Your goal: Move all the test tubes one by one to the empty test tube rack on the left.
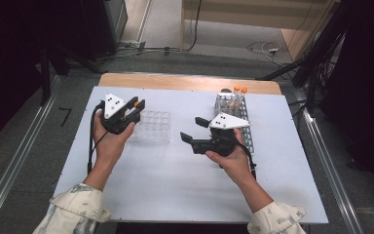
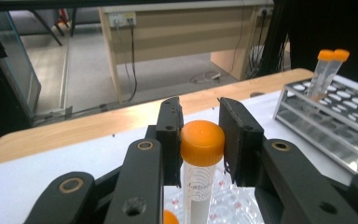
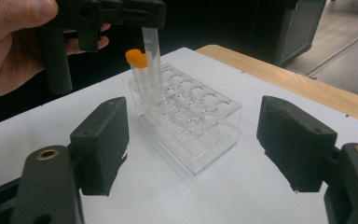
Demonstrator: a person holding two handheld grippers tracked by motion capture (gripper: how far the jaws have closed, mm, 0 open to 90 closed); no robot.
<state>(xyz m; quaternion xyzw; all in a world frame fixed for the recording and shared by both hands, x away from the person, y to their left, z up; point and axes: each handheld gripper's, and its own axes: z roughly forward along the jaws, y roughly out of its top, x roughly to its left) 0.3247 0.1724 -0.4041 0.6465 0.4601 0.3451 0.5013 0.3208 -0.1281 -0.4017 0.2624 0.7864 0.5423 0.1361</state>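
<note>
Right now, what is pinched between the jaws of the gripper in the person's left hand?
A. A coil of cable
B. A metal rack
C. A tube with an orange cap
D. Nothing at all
C: in the left gripper view the left gripper has its jaws closed against the orange cap of an upright tube, held over the clear rack.

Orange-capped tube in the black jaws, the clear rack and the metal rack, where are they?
Orange-capped tube (image 2: pixel 202 142): left gripper view, on its cap.
Clear rack (image 3: pixel 200 135): right gripper view, on its front wall.
Metal rack (image 2: pixel 328 119): left gripper view, on its side.
</note>
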